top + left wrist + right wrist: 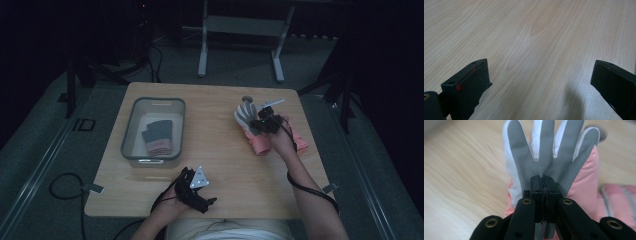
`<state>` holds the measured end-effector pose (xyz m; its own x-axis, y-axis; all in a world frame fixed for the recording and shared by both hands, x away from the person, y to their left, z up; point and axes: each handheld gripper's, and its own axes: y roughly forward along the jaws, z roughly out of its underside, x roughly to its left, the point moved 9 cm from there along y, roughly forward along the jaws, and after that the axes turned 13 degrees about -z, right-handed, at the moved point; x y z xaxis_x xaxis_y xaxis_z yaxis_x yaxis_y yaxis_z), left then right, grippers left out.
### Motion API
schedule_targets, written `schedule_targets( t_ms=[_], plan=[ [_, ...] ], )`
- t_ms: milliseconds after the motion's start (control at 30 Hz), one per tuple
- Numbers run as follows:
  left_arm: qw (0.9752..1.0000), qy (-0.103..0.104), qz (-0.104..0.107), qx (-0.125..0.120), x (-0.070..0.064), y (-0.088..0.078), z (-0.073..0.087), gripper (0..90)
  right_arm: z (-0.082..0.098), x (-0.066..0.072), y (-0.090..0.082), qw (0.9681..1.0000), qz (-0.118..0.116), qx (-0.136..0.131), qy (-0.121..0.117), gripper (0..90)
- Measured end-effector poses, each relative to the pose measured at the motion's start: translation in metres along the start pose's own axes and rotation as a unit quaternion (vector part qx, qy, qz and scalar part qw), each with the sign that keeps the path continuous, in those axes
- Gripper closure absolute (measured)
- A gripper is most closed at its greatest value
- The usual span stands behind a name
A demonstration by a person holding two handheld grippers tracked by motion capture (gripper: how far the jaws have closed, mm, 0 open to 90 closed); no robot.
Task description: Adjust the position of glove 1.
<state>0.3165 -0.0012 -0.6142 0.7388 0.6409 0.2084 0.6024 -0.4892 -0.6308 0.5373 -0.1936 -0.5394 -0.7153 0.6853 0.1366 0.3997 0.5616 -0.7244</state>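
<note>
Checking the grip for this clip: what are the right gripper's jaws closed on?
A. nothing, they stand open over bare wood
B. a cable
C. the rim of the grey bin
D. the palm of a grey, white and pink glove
D: in the right gripper view the right gripper has its jaws pressed together on the grey textured palm of the glove, fingers spread beyond them.

The glove's cuff is cut off by the bottom edge in the right gripper view. A second glove is cut off at the right edge and blurred.
</note>
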Motion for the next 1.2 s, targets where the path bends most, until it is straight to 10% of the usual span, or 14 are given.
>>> schedule_targets(
  t_ms=[200, 500, 833, 1200],
  plan=[
    [0.9999, 0.0, -0.014, -0.006, 0.005, -0.001, -0.001, 1.9, -0.028, 0.036, -0.052, 0.9952, 0.007, -0.09, 0.038, 88.4],
    [0.9997, 0.009, -0.018, -0.012, 0.008, 0.002, 0.001, 1.8, -0.016, 0.087, -0.066, 0.9889, 0.032, -0.118, 0.085, 88.3],
    [0.9993, 0.017, -0.024, -0.021, 0.009, 0.002, 0.0, 1.8, 0.034, 0.098, -0.002, 0.9838, 0.021, -0.08, 0.159, 88.2],
    [0.9995, 0.016, -0.016, -0.024, 0.009, 0.002, 0.001, 1.9, 0.038, 0.09, 0.049, 0.9775, 0.027, -0.058, 0.201, 87.8]
  ],
)
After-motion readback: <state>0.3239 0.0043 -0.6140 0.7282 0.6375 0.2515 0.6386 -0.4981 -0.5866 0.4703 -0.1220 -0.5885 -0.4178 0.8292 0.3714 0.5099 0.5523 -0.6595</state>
